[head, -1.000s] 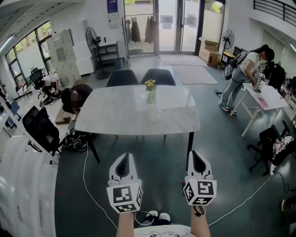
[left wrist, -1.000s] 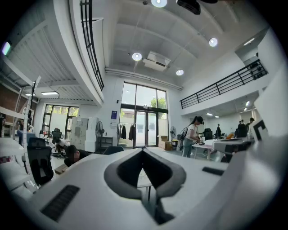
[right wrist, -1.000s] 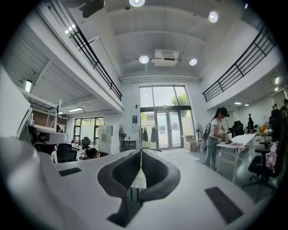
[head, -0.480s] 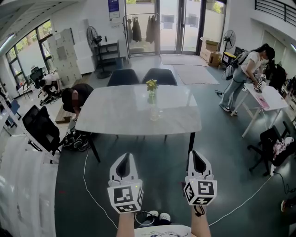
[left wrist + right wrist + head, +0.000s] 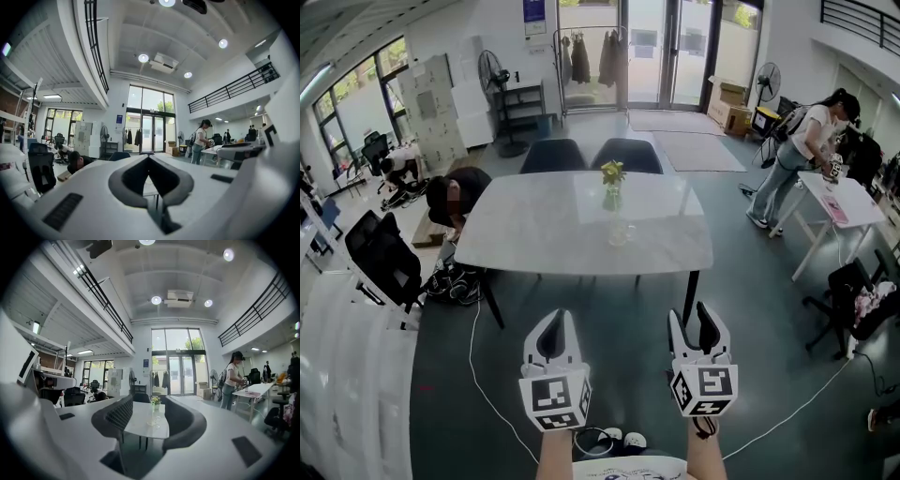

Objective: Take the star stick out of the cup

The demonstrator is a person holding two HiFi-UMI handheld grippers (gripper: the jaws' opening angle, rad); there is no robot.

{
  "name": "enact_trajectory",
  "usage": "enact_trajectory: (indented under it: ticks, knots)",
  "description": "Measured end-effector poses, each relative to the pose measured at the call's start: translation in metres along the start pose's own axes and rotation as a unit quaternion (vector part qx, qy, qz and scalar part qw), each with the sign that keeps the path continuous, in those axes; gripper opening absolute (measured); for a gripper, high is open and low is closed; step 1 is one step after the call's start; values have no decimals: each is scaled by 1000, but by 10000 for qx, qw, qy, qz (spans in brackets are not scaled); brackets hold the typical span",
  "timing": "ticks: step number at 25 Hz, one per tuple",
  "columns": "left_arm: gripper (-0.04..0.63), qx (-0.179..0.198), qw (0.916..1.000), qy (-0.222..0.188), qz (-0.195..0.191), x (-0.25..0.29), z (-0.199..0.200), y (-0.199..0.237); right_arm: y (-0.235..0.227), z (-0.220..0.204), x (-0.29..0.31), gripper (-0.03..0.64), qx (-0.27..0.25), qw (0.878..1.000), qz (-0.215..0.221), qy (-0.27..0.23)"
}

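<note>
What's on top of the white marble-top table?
On the table: a small vase of yellow flowers and, nearer the camera, a clear glass cup. What's inside the cup is too small to tell.

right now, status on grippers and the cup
Left gripper shut, empty. Right gripper just opened, nothing between jaws. Cup on table, well ahead, untouched; star stick too small to tell. Nothing in the way.

Left gripper [image 5: 553, 321] level, fingers [image 5: 132, 177] together, right gripper [image 5: 694, 317] just opened, empty
</note>
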State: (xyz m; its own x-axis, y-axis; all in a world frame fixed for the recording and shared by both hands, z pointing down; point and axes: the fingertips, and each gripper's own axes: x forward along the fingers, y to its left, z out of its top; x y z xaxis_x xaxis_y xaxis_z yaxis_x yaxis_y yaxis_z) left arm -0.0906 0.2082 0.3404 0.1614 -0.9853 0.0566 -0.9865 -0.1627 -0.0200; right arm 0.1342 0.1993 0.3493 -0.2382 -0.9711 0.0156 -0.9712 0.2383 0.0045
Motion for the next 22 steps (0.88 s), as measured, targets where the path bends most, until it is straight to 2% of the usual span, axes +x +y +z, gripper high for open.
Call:
enact_trajectory:
  ticks: [22]
  knots:
    - [0, 5, 9999, 96, -122, 21, -14, 29, 18, -10, 22, 207, 180, 9997, -136, 43]
